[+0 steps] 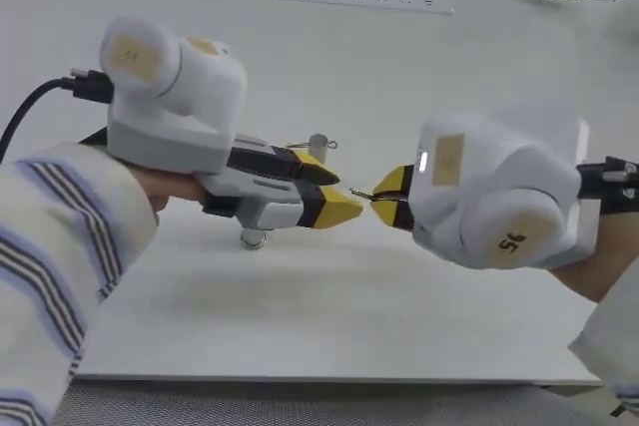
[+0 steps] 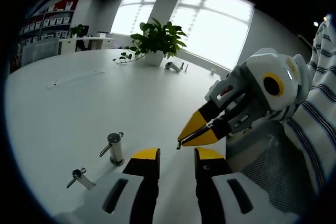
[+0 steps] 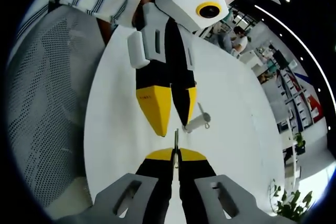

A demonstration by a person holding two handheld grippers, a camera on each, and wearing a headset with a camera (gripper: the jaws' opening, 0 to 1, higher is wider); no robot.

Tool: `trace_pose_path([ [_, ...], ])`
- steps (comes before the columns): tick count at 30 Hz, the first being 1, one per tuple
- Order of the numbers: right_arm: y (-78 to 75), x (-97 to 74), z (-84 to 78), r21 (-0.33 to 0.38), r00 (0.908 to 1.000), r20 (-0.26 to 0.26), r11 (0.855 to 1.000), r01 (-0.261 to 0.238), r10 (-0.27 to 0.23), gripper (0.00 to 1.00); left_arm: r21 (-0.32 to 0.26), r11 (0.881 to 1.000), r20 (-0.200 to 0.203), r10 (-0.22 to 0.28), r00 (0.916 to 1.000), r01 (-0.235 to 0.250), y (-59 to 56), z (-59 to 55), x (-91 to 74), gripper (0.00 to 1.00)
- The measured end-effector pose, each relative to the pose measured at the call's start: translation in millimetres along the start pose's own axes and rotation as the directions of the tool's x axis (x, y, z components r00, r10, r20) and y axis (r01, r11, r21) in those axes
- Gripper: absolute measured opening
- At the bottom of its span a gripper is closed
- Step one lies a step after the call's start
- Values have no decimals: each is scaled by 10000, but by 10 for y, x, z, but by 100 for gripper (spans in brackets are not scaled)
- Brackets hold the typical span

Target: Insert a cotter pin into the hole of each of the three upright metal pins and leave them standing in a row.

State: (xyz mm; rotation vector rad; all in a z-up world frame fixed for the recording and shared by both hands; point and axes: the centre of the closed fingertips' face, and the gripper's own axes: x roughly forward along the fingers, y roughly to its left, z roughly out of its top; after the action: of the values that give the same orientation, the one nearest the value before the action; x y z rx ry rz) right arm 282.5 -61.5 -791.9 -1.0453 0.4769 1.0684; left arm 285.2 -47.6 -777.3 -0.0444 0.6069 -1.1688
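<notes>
A cotter pin (image 3: 176, 137) is pinched between the closed jaws of the right tool (image 1: 385, 195), near two metal pins (image 2: 115, 148) seemingly already fitted on the desk (image 2: 79, 103), the left tool (image 2: 177, 155) gaping empty beside them; alignment with a third pin's hole is judged next.

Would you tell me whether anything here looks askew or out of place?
Nothing stands out. Two metal pins on the table have cotter pins through them, and the right gripper holds another cotter pin.
</notes>
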Motion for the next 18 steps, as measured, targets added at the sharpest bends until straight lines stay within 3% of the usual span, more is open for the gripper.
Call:
trace_pose_path([
  [7, 28, -11, 26, -137, 10000, 17, 9999, 48, -48, 3, -245, 9996, -159, -139, 9998, 135, -31, -13, 24, 20],
  [18, 29, 6, 68, -244, 9998, 73, 9995, 208, -206, 3, -178, 9996, -267, -246, 9993, 242, -59, -13, 38, 12],
])
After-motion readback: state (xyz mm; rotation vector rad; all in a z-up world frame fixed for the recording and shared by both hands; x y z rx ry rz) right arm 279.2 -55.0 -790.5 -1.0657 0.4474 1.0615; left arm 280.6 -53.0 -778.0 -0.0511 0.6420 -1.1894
